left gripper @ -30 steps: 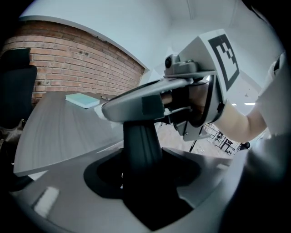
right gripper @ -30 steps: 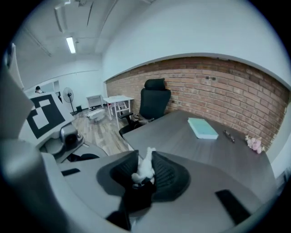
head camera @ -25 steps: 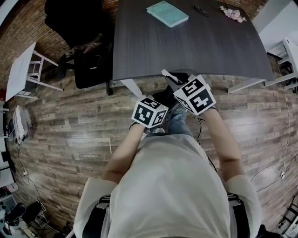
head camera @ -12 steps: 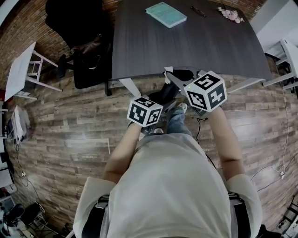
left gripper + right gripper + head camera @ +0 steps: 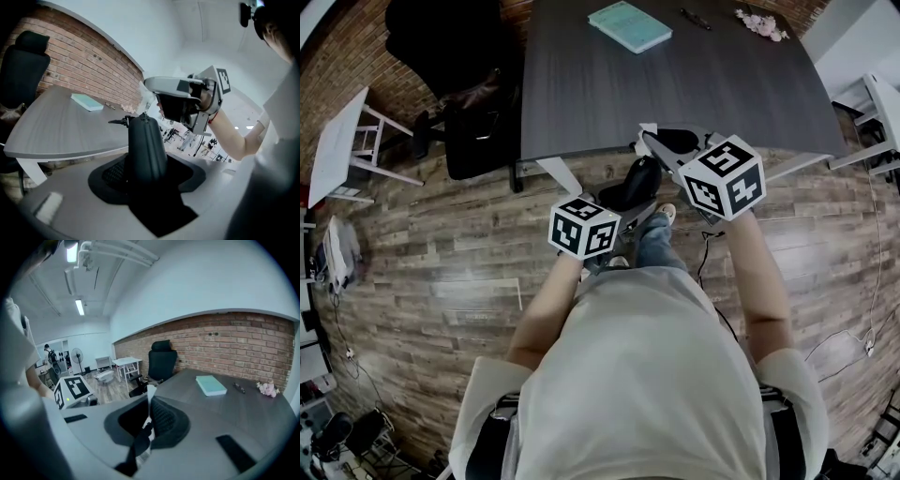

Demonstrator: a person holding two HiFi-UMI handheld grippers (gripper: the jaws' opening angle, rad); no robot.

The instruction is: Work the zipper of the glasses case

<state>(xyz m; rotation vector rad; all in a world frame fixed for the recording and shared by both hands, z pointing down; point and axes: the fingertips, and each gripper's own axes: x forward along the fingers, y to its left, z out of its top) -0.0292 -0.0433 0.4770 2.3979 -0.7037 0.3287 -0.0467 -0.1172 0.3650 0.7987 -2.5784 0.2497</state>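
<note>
Two changes from a second ago: the right gripper (image 5: 149, 423) has lifted away from the left gripper (image 5: 146, 164), and its fingers now pinch the white pull tab (image 5: 151, 397). Left fingers clamp the glasses case (image 5: 146, 140) upright between them. A table (image 5: 675, 84) and a teal book (image 5: 630, 25) lie beyond the fingertips.

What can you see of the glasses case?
The case is dark, smooth and rounded, like a long pod; a thin line, likely the zipper, runs along it. The left gripper clamps it between its jaws, in the air near the table edge. The shut right gripper is close above its top.
</note>
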